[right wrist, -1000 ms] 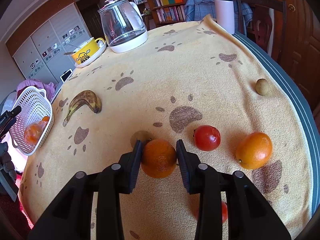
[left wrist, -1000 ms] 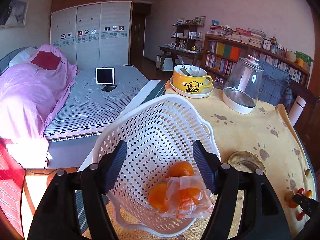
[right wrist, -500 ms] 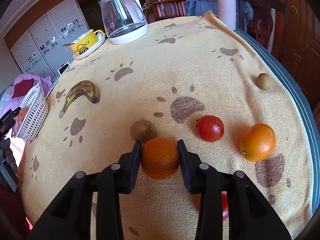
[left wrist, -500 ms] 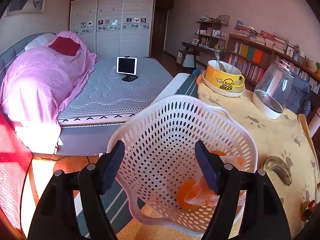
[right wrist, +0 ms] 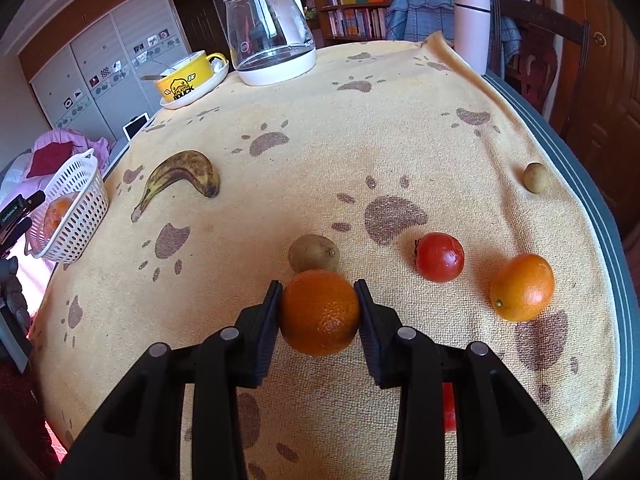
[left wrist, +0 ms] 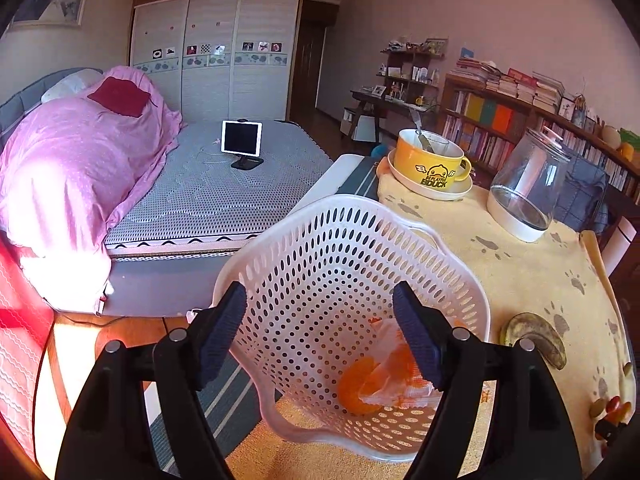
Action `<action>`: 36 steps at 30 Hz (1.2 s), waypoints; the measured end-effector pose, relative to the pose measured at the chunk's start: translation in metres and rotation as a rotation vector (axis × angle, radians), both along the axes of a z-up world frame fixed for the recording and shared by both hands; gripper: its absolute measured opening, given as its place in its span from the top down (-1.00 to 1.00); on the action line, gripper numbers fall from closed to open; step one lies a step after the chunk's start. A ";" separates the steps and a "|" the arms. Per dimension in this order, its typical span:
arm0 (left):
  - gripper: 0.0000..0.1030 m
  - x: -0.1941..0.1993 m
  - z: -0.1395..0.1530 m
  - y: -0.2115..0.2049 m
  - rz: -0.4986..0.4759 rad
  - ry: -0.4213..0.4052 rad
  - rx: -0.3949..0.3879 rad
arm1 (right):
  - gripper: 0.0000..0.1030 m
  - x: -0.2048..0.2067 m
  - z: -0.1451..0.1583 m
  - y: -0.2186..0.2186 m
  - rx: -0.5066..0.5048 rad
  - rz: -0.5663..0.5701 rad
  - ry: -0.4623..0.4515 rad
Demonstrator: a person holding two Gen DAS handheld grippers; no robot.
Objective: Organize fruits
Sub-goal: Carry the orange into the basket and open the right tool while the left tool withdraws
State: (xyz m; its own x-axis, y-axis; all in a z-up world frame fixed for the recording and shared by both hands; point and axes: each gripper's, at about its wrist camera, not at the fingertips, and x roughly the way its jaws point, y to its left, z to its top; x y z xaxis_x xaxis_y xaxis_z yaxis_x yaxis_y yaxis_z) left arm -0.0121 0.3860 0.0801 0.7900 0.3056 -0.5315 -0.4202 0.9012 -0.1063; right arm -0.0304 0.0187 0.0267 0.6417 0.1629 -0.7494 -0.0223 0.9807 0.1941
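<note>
Right claw: both fingers pressed against the sides of an orange, which it holds above the yellow paw-print cloth covering the counter. Just beyond the held orange lies a kiwi; whether the two touch cannot be told. To the right of these, a red tomato and a second orange rest on the cloth, near each other but apart. A small brownish round fruit sits well apart near the right edge. A spotted banana lies toward the left, between the kiwi and the white perforated basket at the counter's left edge. At the far side stand a yellow duck-print cup on a saucer, a glass kettle, and a pale tumbler.

Left claw: fingers spread wide, holding nothing, framing the basket from the near side; one finger appears outside the rim and the other over the interior, contact not determinable. The basket is tilted toward the camera and contains orange fruits partly wrapped in clear plastic. The banana lies just right of the basket. Behind the counter: a bed with a pink cover and a tablet on a stand.
</note>
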 end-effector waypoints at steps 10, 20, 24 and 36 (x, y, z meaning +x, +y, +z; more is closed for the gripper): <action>-0.63 -0.028 0.012 0.009 0.016 -0.060 -0.013 | 0.29 0.011 0.045 0.058 0.050 0.152 -0.098; -0.64 -0.053 0.024 0.037 0.102 -0.070 -0.019 | 0.29 0.034 0.083 0.167 0.102 0.394 -0.172; -0.65 -0.063 0.031 0.046 0.139 -0.078 -0.009 | 0.29 0.045 0.094 0.215 0.099 0.470 -0.187; -0.66 -0.073 0.040 0.062 0.166 -0.099 -0.029 | 0.27 0.069 0.088 0.311 0.153 0.598 -0.139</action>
State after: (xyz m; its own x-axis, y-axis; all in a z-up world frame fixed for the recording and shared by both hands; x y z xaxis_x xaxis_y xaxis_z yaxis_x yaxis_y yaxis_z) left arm -0.0848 0.4481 0.1196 0.7789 0.4216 -0.4643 -0.5490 0.8162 -0.1798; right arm 0.0386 0.3297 0.1150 0.4961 0.6221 -0.6057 -0.5928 0.7524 0.2872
